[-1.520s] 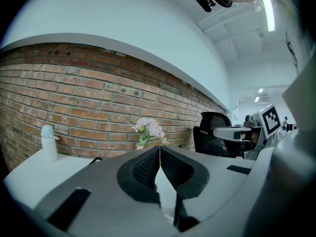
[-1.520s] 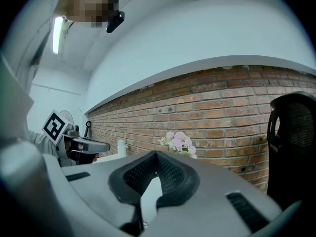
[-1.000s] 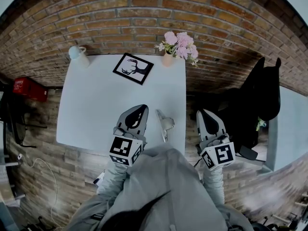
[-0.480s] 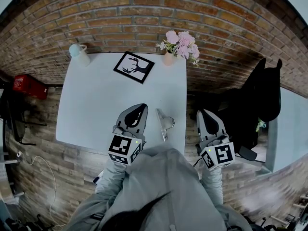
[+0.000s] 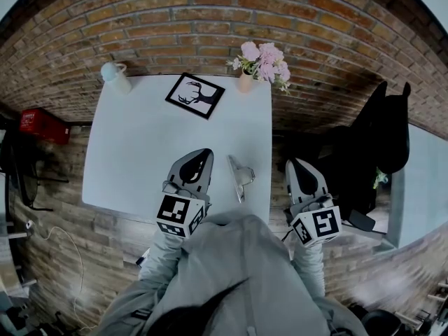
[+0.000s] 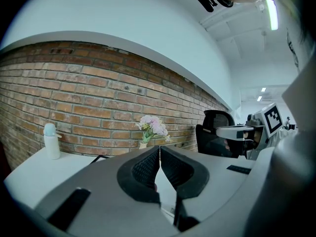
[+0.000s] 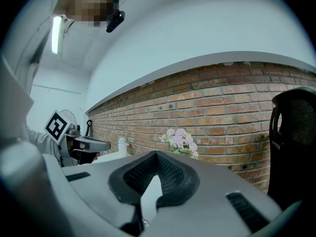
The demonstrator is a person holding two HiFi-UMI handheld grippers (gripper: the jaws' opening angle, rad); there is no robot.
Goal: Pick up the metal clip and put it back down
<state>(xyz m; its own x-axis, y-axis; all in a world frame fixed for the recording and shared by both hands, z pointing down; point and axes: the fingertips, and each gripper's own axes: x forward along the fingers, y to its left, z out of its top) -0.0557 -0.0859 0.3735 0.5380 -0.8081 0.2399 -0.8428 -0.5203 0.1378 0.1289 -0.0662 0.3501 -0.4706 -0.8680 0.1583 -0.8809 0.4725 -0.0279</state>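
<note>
Almost nothing has changed in the last second. The shiny metal clip (image 5: 240, 178) still lies on the white counter (image 5: 150, 145), between the left claw (image 5: 198, 162) and right claw (image 5: 299, 171). Both are closed and empty, so the pickup seems not yet begun.

White table (image 5: 133, 152) before a red-brown brick wall (image 5: 210, 19) with pale mortar lines. On the table: a shiny silver metal clip (image 5: 240, 177), a black-framed picture (image 5: 195, 96) of a black stag on white, pink flowers (image 5: 264, 61) in a tan vase (image 5: 243, 84), and a whitish bottle (image 5: 117, 81) with a pale blue cap. The left gripper (image 5: 204, 155) and right gripper (image 5: 294, 164) are grey with dotted black pads (image 6: 143, 169), and their cubes (image 5: 175, 215) carry black-and-white square markers.
</note>
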